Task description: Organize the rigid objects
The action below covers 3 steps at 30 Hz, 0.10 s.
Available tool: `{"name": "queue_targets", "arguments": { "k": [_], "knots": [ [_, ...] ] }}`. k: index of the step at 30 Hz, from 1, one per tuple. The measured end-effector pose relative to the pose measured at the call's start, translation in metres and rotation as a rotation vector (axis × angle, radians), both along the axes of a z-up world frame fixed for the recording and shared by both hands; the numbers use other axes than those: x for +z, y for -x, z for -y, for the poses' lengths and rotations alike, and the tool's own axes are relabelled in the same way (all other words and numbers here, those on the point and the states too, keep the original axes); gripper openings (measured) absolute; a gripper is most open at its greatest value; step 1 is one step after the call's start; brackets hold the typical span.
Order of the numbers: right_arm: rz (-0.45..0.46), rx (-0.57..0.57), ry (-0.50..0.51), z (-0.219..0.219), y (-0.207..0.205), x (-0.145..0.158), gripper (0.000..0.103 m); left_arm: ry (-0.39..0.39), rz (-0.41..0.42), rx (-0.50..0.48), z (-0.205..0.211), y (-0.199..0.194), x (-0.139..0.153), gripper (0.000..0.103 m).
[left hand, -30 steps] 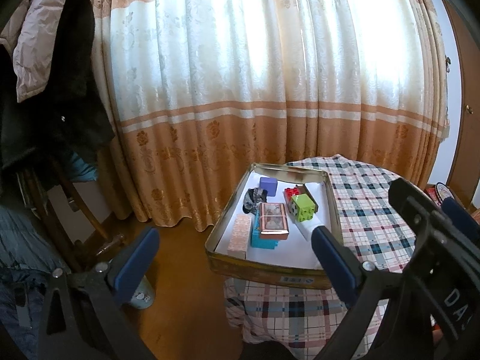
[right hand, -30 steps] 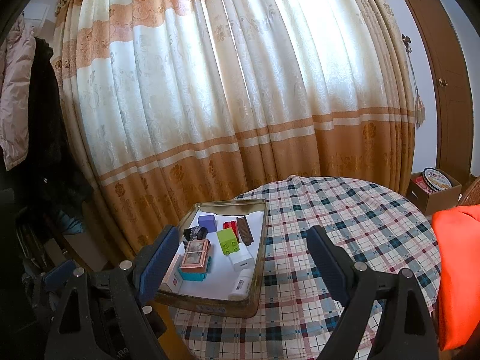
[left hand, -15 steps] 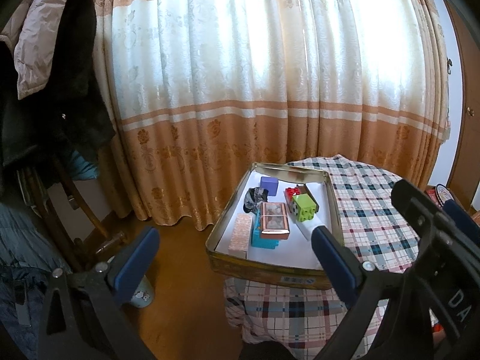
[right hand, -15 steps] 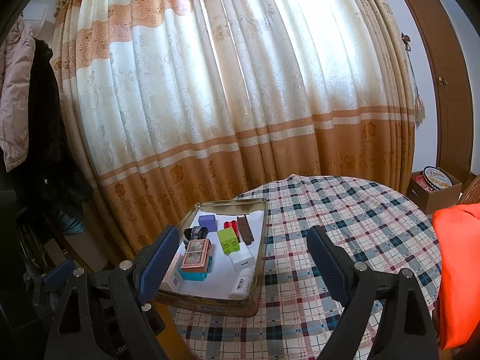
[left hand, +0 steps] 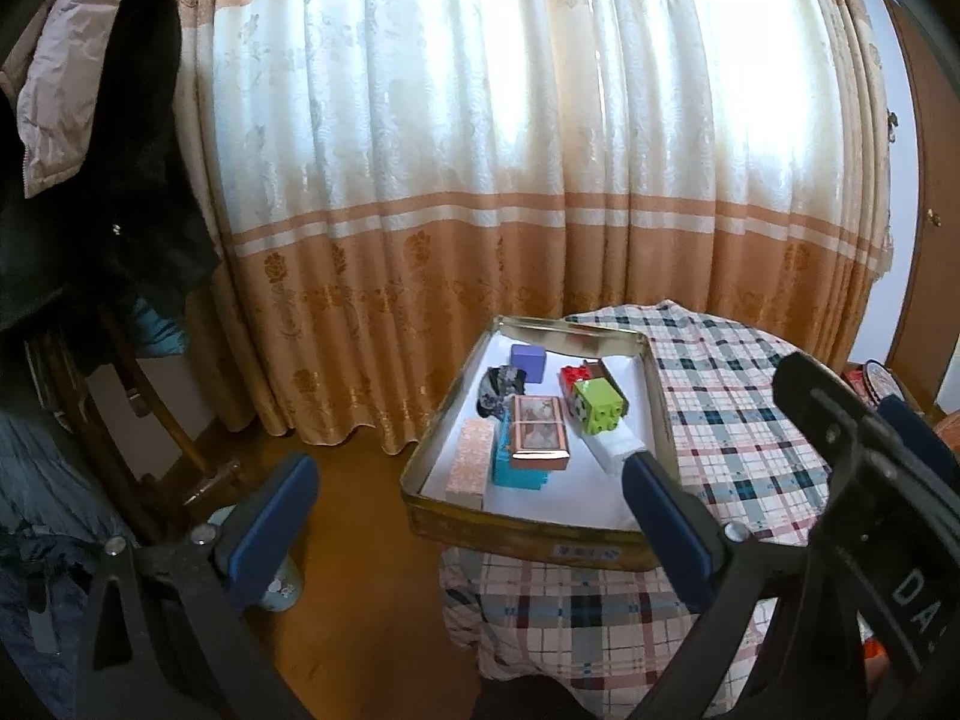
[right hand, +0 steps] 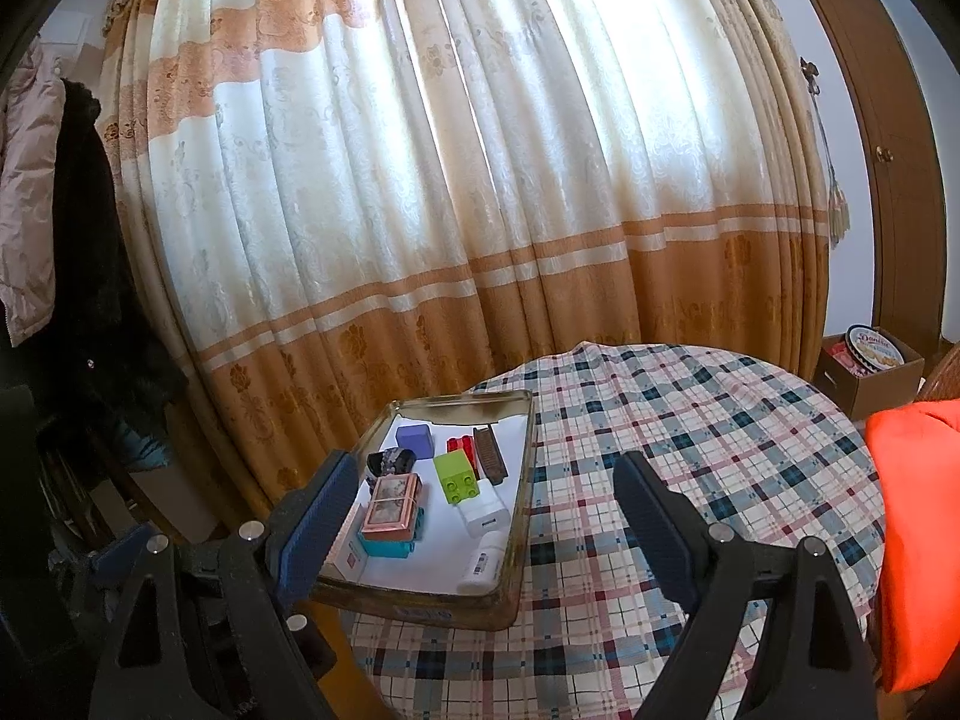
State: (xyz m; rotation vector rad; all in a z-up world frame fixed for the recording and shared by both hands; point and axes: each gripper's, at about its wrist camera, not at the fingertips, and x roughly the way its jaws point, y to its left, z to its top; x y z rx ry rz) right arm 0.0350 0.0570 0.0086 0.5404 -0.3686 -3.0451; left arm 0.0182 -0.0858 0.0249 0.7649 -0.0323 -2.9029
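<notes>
A shallow metal tin, lined in white, was recorded at the edge of a round table covered by a plaid cloth, at about 9 o'clock on the tabletop in the right wrist view. Inside were catalogued: a purple cube at 12 o'clock, a green block near centre, a red brick and a brown bar just beside it at 1 o'clock, a pink patterned box stacked on a teal block at 7 o'clock, and white items at 5 o'clock. The left gripper and the right gripper were each held apart from the tin, jaws spread wide, nothing between them. An orange-and-cream curtain was noted behind the table.
</notes>
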Motion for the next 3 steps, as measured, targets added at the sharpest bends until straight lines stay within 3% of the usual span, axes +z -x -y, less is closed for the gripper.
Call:
{"name": "queue_targets", "arguments": {
  "k": [3],
  "knots": [
    [0.007,-0.001,0.002,-0.0006,0.0011,-0.0006,0.089,-0.007,0.001,0.003,-0.0001,-0.0002,0.0013,0.102]
  ]
}}
